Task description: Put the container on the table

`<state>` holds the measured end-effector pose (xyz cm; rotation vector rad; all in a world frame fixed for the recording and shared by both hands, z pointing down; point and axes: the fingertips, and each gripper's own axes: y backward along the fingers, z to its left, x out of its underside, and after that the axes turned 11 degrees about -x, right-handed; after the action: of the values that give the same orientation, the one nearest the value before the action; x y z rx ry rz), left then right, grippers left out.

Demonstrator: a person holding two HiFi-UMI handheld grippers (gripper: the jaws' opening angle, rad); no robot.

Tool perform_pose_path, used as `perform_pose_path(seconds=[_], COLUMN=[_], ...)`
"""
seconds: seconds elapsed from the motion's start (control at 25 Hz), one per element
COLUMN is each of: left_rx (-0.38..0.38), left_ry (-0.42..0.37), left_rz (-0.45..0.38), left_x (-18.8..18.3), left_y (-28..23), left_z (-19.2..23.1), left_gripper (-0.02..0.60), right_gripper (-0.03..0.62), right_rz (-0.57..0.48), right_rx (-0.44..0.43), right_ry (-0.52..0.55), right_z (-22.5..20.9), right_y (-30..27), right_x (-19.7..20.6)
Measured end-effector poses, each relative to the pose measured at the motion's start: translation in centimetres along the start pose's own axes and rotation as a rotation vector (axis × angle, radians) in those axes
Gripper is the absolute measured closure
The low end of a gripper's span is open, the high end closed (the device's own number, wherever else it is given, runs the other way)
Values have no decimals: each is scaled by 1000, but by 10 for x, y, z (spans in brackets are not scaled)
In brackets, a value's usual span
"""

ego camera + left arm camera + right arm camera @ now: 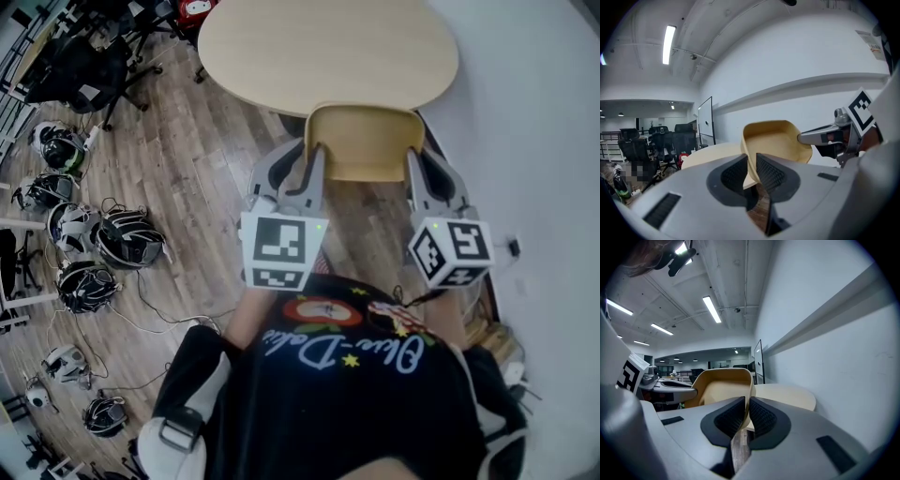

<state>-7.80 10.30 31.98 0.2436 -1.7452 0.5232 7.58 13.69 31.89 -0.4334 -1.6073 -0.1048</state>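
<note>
A tan, open-topped container (366, 141) hangs in the air between my two grippers, just short of the near edge of the oval light-wood table (319, 47). My left gripper (307, 155) is shut on its left rim, and the thin wall (749, 164) stands pinched between the ribbed pads. On the opposite rim my right gripper (418, 167) is shut too, with the wall (749, 394) clamped at the jaws (746, 411). The container's hollow (776, 140) faces both cameras. The tabletop (787, 397) lies beyond it with nothing on it.
A white wall (534, 112) runs close along the right. Several helmet-like headsets with cables (122, 239) lie on the wooden floor at the left. Black office chairs (84, 66) stand at the far left, beyond the table.
</note>
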Motion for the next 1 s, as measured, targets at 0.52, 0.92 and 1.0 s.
perform_pose_path(seconds=[0.52, 0.92, 1.0], left_rx=[17, 71, 77], left_ry=[41, 30, 29], left_rz=[5, 48, 55], left_x=[-4, 12, 8], left_y=[-72, -132, -146], left_z=[69, 75, 73], left_gripper=[525, 525, 525], right_gripper=[566, 565, 565], right_rz=[30, 60, 64], right_rx=[6, 48, 44], right_ry=[26, -25, -27], right_z=[-4, -36, -48], right_y=[-96, -140, -148], right_x=[-25, -7, -11])
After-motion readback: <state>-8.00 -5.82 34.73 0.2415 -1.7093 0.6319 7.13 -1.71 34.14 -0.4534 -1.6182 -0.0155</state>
